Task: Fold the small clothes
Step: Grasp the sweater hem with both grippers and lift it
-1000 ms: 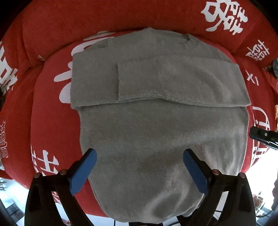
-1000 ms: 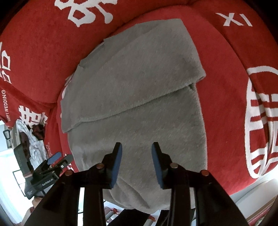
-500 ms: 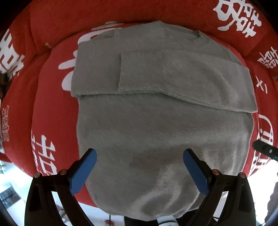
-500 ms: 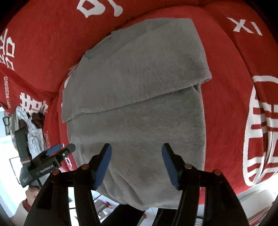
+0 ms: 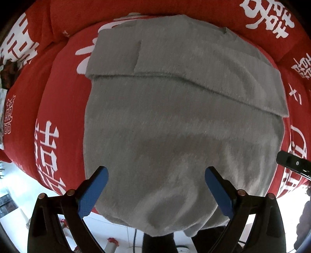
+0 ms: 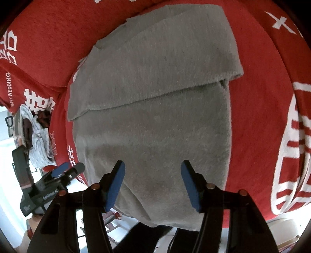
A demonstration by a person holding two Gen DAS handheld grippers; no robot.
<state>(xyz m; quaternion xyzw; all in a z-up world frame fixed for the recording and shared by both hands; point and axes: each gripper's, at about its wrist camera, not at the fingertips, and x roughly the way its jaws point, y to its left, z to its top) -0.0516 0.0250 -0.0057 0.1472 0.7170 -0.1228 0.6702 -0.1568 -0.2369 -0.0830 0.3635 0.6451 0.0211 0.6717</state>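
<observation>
A grey fleece sweater (image 5: 175, 120) lies flat on a red cushion, both sleeves folded across its chest, hem hanging over the near edge. It also shows in the right wrist view (image 6: 155, 109). My left gripper (image 5: 155, 186) is open and empty, its blue pads wide apart above the hem's left part. My right gripper (image 6: 152, 183) is open and empty above the hem's right part. The left gripper also shows at the left in the right wrist view (image 6: 62, 173). The right gripper's tip shows at the right edge of the left wrist view (image 5: 291, 161).
The red cushion (image 5: 58, 101) with white characters has a raised back (image 5: 136, 7) behind the sweater. A pile of other clothes (image 6: 37, 132) lies off its left end. White floor (image 5: 17, 186) lies below the near edge.
Both grippers have moved closer to the sweater's hem. The right gripper's jaws have opened from nearly shut to wide apart. The left gripper stayed open.
</observation>
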